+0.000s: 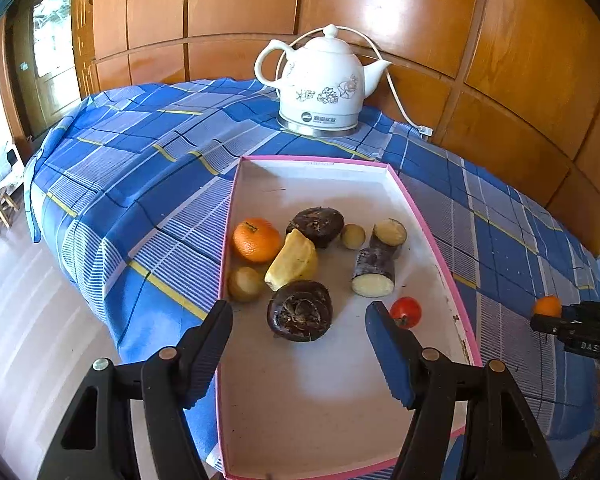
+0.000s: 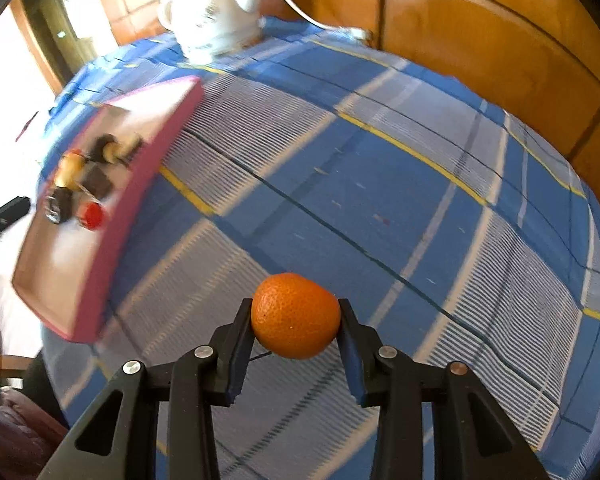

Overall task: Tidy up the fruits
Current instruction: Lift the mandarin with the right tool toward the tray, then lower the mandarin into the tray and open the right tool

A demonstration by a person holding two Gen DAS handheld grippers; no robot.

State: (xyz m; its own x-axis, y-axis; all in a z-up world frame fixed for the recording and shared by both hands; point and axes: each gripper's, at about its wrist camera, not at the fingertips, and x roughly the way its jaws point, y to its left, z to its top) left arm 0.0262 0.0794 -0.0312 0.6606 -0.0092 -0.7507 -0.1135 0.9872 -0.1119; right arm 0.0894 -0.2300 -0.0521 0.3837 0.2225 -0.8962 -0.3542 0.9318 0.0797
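Jaws of right gripper clamping on small orange, pads pressing both flanks, fruit hanging clear above blue plaid cloth. Jaws of left gripper standing apart, gripping nothing, hovering over near end of pink-rimmed tray.

Sitting in tray, left wrist view: second orange at 9 o'clock of the pile, yellow fruit piece at centre, dark water chestnut at 6, another at 12, cut cane chunks at 3, cherry tomato at 5, two small tan round fruits too.

Judging held orange: light, firm but yielding, peel pebbled so probably gripping well; squeezing harder risking bruising. Holding across widest middle looking right, as now. Round shape likely rolling on release, so setting down low inside tray wall.

Seen from right wrist, tray lying at 9 to 10 o'clock, well apart from held orange, blurred. Surface covered fully by cloth, rounded edge. White ceramic kettle at 12 o'clock behind tray, cord trailing to wood-panelled wall. Pale floor, doorway and small stool at 9 o'clock.
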